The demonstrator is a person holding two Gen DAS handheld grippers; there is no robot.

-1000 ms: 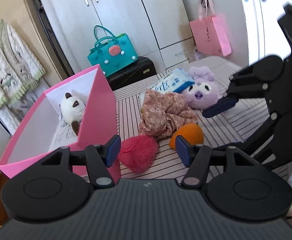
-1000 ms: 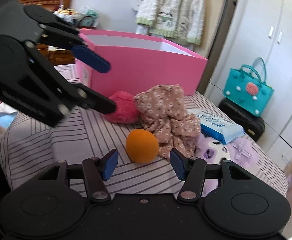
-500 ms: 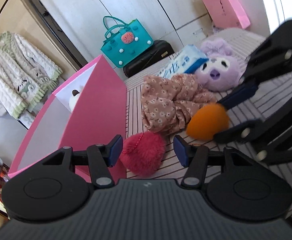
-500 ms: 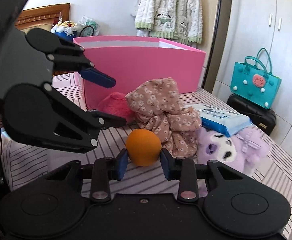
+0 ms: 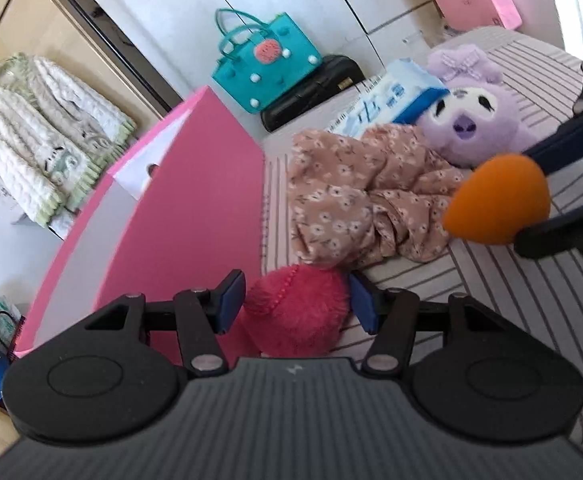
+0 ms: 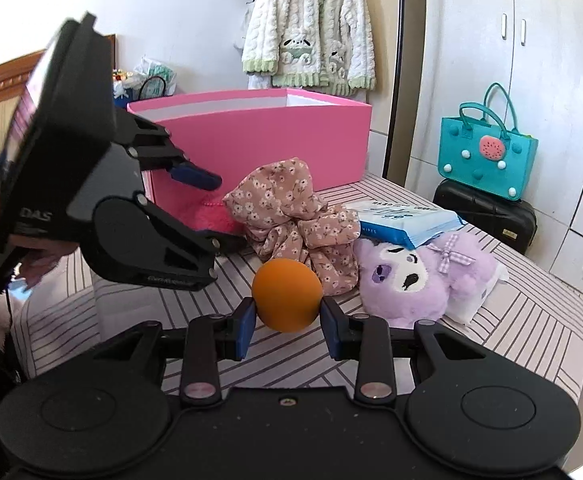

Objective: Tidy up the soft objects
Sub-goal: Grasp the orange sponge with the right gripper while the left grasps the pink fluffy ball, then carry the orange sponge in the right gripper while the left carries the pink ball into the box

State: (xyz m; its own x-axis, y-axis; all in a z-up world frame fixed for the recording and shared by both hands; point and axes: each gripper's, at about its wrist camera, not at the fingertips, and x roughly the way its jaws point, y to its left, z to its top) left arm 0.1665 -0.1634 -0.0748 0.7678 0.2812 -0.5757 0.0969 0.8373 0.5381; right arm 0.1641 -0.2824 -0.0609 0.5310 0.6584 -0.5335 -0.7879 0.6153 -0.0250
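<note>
Striped surface [image 6: 523, 316] carries everything. Biggest thing on it: pink box [image 6: 267, 136], open top, at 12 o'clock in the right wrist view, at 9 o'clock in the left wrist view [image 5: 179, 216].

Floral cloth [image 6: 295, 216] is bunched up just in front of the box, dead centre of the right wrist view, at 1 o'clock in the left wrist view [image 5: 363, 196].

Purple plush toy [image 6: 419, 280] sits at 3 o'clock of the cloth, touching it. Blue wipes pack [image 6: 407, 220] is behind the plush, one corner resting on it.

Pink fluffy pouch [image 5: 295, 312] lies against the box wall, just below the cloth edge. Left gripper [image 5: 295, 306] has its fingers [image 5: 229, 304] on either side of the pouch, pads right at its fur; cannot tell if they squeeze it or only touch.

Orange ball [image 6: 287, 294], the smallest item, at 6 o'clock of the cloth. Right gripper [image 6: 287, 324] fingers [image 6: 245, 328] are closed on the ball, both blue pads pressed against its sides. In the left wrist view the ball [image 5: 499, 200] shows at 3 o'clock, pinched and squashed between the other gripper's pads.

Background: teal handbag [image 6: 487, 160] on a black case [image 6: 487, 216], white knitted jacket [image 6: 311, 32] hanging by the wardrobe.
</note>
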